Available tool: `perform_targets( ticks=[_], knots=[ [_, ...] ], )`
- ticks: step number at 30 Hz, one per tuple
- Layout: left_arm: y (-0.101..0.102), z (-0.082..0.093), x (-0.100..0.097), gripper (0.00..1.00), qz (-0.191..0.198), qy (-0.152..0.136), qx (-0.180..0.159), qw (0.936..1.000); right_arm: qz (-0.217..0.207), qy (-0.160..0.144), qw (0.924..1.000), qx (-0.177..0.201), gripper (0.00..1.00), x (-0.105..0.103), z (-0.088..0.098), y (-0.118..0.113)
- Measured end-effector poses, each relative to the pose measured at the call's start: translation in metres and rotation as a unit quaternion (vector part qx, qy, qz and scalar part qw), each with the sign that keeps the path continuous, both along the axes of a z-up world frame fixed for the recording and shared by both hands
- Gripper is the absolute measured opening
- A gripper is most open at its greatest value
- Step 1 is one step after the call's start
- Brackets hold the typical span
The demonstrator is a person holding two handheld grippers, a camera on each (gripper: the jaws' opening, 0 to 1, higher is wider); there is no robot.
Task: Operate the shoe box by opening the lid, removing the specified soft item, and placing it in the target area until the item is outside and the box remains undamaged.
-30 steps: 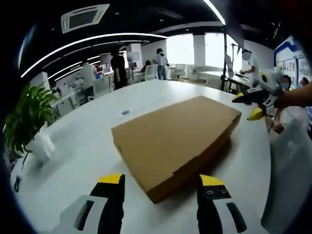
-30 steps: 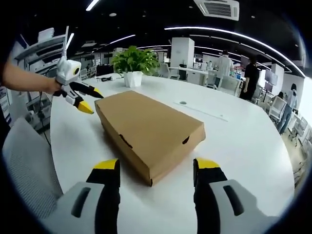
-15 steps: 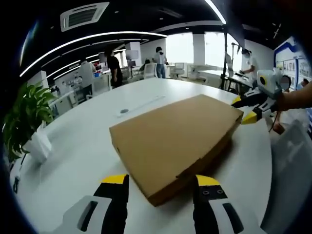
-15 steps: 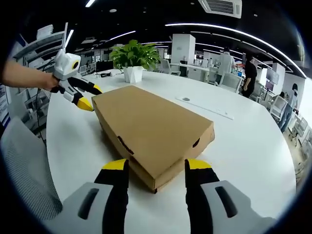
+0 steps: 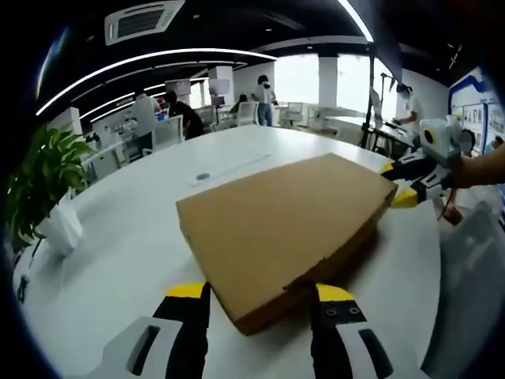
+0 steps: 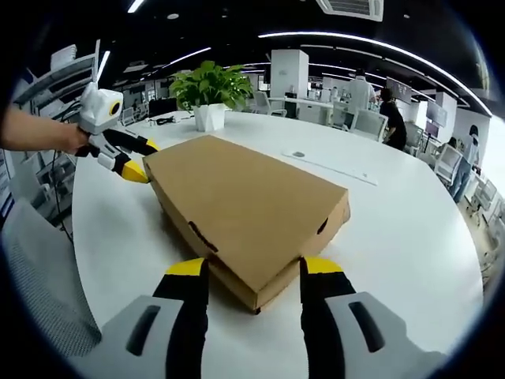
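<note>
A potted plant (image 6: pixel 209 93) stands at eleven o'clock on the white table (image 6: pixel 394 229); people (image 6: pixel 390 118) and desks lie beyond, ceiling vent (image 5: pixel 142 20) overhead.

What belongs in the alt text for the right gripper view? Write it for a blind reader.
A closed brown shoe box lies on a round white table, its near corner between the right gripper's open jaws. The left gripper is at the far corner; a potted plant stands behind.

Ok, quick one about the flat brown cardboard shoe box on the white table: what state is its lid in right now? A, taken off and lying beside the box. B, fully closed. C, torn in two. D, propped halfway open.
B: the flat brown cardboard shoe box lies on the white table with its lid flush all round, each gripper at one corner.
</note>
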State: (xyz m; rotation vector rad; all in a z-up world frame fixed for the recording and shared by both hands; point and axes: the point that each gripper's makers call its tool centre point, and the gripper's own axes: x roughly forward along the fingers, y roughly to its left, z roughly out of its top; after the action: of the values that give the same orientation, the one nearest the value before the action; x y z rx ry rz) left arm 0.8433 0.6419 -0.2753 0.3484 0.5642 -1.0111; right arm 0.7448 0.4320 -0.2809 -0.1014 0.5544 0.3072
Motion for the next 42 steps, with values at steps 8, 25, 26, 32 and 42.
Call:
perform_targets(
  ticks=[8, 25, 26, 32, 42],
  knots=[
    [0.002, -0.002, 0.0, 0.5, 0.003, 0.002, -0.001, 1.0, 0.002, 0.003, 1.0, -0.002, 0.42, -0.001, -0.001, 0.001],
    [0.014, -0.002, -0.011, 0.47, 0.007, 0.006, 0.005, 0.9999, 0.012, 0.005, 0.9999, -0.001, 0.43, -0.001, -0.002, 0.01],
    [0.015, -0.002, -0.011, 0.46, 0.007, 0.006, 0.006, 0.9999, 0.012, 0.005, 0.9999, -0.001, 0.43, -0.001, -0.002, 0.011],
    [0.024, -0.003, -0.014, 0.46, 0.007, 0.006, 0.01, 0.9999, 0.018, 0.006, 0.9998, -0.001, 0.43, -0.003, -0.002, 0.017],
    [0.042, -0.004, -0.019, 0.45, 0.008, 0.009, 0.018, 0.9998, 0.025, 0.01, 0.9996, -0.001, 0.43, -0.006, -0.002, 0.031]
  ],
)
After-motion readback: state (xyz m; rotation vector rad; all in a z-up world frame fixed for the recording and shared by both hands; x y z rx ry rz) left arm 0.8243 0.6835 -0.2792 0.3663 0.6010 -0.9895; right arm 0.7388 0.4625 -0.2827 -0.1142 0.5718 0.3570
